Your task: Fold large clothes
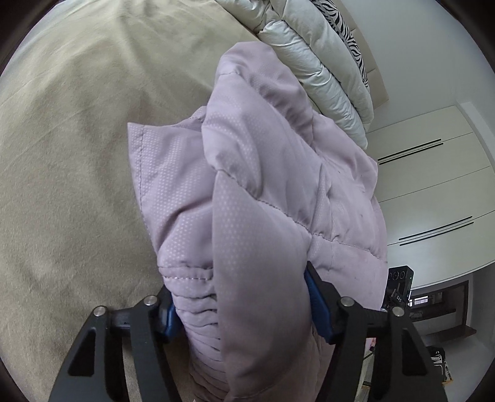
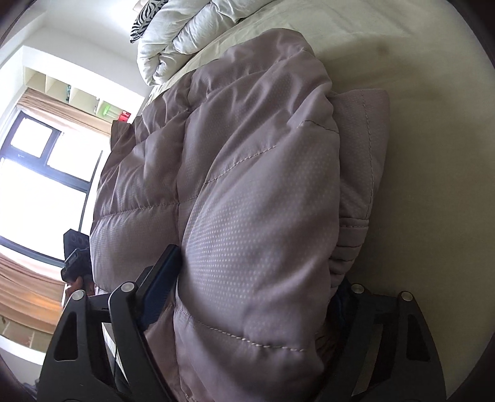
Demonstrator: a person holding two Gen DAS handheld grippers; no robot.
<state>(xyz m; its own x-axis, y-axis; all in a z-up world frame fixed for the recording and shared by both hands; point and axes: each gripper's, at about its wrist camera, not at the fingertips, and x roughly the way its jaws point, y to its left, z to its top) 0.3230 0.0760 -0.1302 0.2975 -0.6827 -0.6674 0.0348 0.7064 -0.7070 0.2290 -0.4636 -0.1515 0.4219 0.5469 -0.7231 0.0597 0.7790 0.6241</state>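
A lilac quilted puffer jacket (image 1: 253, 191) lies bunched in thick folds on the beige bed sheet (image 1: 77, 148). My left gripper (image 1: 241, 306) is shut on a thick fold of it; the blue pads press both sides. In the right wrist view the same jacket (image 2: 247, 191) fills the middle. My right gripper (image 2: 247, 297) is shut on another thick fold; the left blue pad (image 2: 157, 287) shows, the right one is mostly hidden by fabric. The other gripper peeks out behind the jacket in each view (image 1: 399, 284) (image 2: 75, 253).
A folded white duvet (image 1: 324, 62) and a zebra-print pillow (image 1: 343, 27) lie at the head of the bed, just beyond the jacket. White wardrobe doors (image 1: 433, 185) stand to one side. A window (image 2: 40, 173) with curtains is on the other side.
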